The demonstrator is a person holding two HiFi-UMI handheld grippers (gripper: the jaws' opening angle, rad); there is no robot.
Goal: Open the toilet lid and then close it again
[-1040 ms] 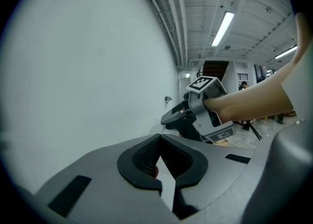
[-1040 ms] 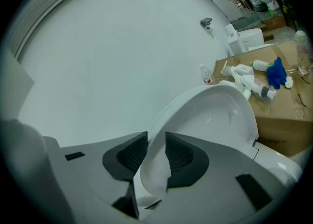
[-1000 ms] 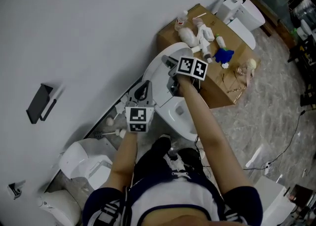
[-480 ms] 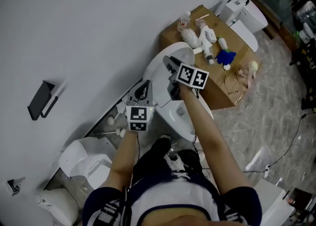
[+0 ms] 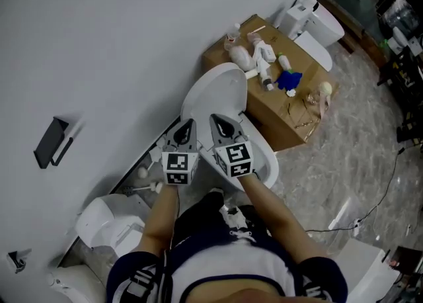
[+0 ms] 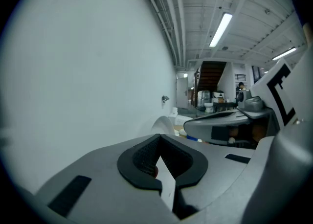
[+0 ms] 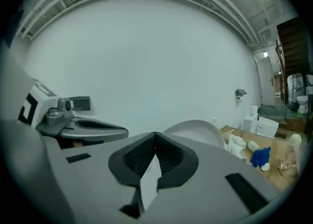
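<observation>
Toilet lid [image 5: 215,93] stands raised. Left tongs [image 5: 186,127] are closed and empty, and right tongs [image 5: 221,124] have just snapped closed on nothing. A hard nudge could slam the lid onto the bowl [image 5: 266,160].

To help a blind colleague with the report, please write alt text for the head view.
A white toilet has its lid raised. Near it the left gripper and the right gripper, its jaws just closed, are shut and empty; a cardboard box stands beside.

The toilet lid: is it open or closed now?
Open. In the head view the toilet lid stands raised toward the wall, and the bowl rim in front of it is uncovered.
</observation>
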